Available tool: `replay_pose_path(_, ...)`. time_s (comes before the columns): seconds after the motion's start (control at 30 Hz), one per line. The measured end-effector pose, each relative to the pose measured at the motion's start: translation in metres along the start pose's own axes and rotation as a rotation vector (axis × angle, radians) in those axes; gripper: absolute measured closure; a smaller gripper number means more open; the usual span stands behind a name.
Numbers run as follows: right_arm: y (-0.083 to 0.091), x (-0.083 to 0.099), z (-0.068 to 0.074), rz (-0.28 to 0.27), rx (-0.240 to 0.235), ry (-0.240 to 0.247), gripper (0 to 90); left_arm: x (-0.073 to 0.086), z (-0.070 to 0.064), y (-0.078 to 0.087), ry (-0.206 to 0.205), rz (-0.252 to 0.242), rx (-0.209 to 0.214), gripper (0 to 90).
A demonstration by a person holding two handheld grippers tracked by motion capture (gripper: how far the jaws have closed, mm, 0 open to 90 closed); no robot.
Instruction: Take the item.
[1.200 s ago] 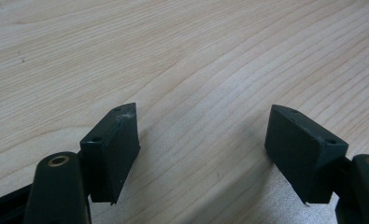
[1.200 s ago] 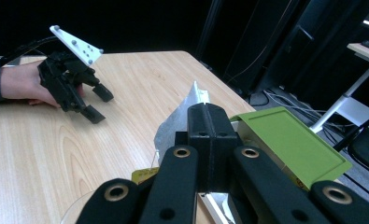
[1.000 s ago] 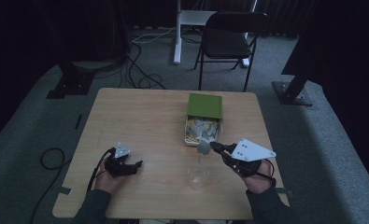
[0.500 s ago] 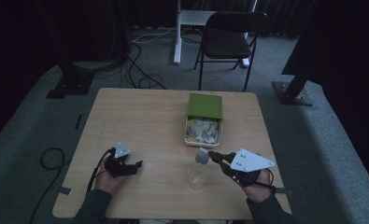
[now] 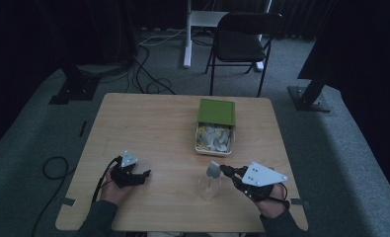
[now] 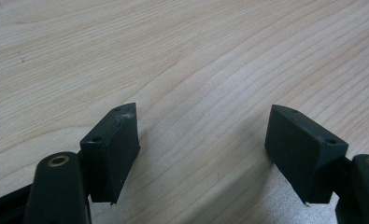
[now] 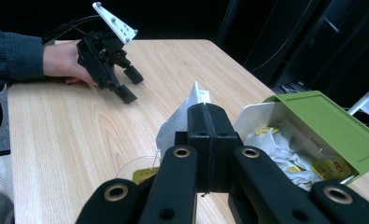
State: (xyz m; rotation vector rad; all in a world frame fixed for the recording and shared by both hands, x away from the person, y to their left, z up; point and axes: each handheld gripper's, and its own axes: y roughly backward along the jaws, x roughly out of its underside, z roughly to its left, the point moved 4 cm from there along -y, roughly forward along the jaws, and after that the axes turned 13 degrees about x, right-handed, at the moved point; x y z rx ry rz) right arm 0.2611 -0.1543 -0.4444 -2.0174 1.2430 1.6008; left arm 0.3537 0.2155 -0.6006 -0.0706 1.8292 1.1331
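High view has the wooden table (image 5: pixel 153 123) taking up most of the scene, with a dark folding chair (image 5: pixel 242 44) standing on the floor past its far edge. On the table's right half sits a white tin (image 5: pixel 214 139) with its green lid (image 5: pixel 216 112) flipped open toward the far side, full of tea bags (yellow tags here and there in the pile).

Nearer the person's edge, a clear glass (image 5: pixel 208 186) stands upright on the table. The right gripper (image 5: pixel 221 170) has its jaws pressed together on a tea bag (image 5: pixel 213 169), held right above the glass. Right gripper view shows that pinch well: the pale tea bag (image 7: pixel 184 116) sticks up past the closed jaws, glass rim (image 7: pixel 140 170) just below, tin (image 7: pixel 266 126) off to the side.

The left gripper (image 5: pixel 142 177) rests on the table well apart from all that, jaws spread with bare wood between them.
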Motion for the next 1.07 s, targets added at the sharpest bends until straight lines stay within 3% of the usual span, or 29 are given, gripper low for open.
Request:
replay_pose_path(0.2,-0.0020,0.0011,0.0015,0.012,-0.009,0.006,89.5,0.0000,0.0000,0.0000,0.000,0.000,0.000,27.1)
replay_pose_path(0.27,-0.0035,0.0018,0.0015,0.017,-0.012,0.003,77.0,0.0000,0.0000,0.0000,0.000,0.000,0.000,27.1)
replay_pose_path(0.37,-0.0036,0.0021,0.0004,0.010,-0.019,-0.005,75.6,0.0000,0.0000,0.0000,0.000,0.000,0.000,27.2)
replay_pose_path(1.07,-0.0036,0.0013,-0.0040,0.003,-0.017,-0.015,75.5,0.0000,0.0000,-0.0001,0.001,-0.001,0.000,27.1)
